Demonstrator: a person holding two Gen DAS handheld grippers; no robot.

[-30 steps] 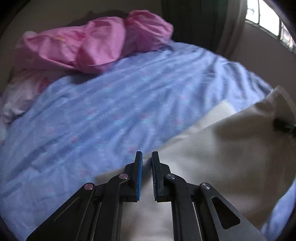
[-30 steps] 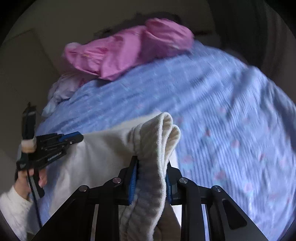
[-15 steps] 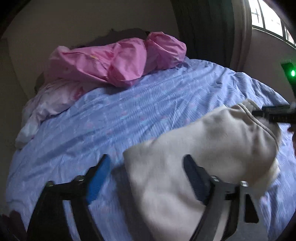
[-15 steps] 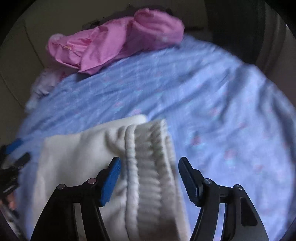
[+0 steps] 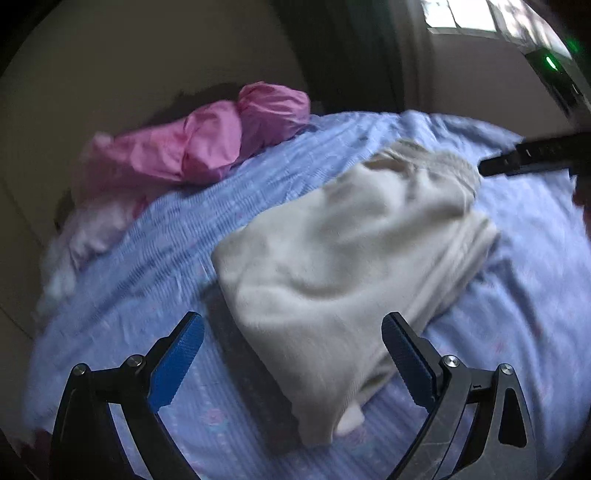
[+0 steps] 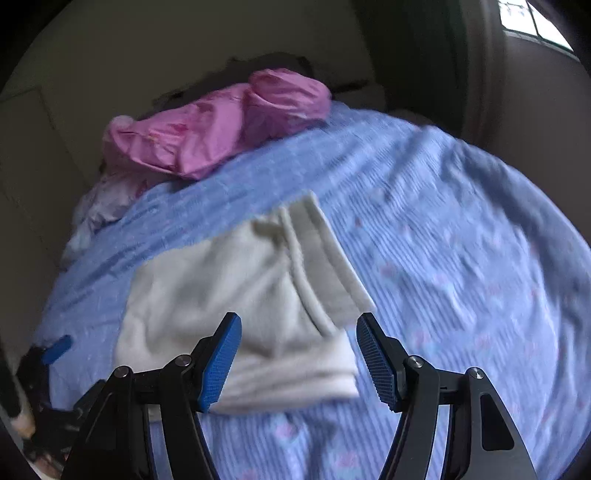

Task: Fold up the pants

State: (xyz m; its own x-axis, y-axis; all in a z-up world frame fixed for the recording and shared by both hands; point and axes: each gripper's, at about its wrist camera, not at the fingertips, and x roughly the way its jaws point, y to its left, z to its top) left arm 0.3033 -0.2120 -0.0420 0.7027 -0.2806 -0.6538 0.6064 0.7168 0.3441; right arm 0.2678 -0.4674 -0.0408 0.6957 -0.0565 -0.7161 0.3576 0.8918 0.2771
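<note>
The left gripper [image 5: 291, 363] has just been opening and now stands spread wide, its blue pads [image 5: 177, 363] clear of the cloth; the near end of the cream pants [image 5: 343, 266] shows between them, lying loose on the bed and touched by neither pad. The right gripper [image 6: 297, 360] has also just let go: its jaws are parted, with the folded edge of the pants [image 6: 236, 295] in the gap between the blue pads [image 6: 219, 365], and nothing pinched. The pants rest as a folded, rumpled bundle on the blue sheet [image 5: 155, 266], with the ribbed waistband [image 6: 321, 258] on top, running away from the right gripper toward the far side of the bed. In the left wrist view the tip of the right gripper [image 5: 524, 158] reaches in from the right edge, just beside the far end of the bundle. In the right wrist view the left gripper [image 6: 55, 350] shows at the lower left edge, near the bundle's left side. Beyond the pants, at the head of the bed, lies a crumpled pink blanket [image 6: 221, 129], well apart from them, with pale bedding [image 5: 92, 229] below it at the left. A window [image 5: 469, 18] glows at the upper right.
</note>
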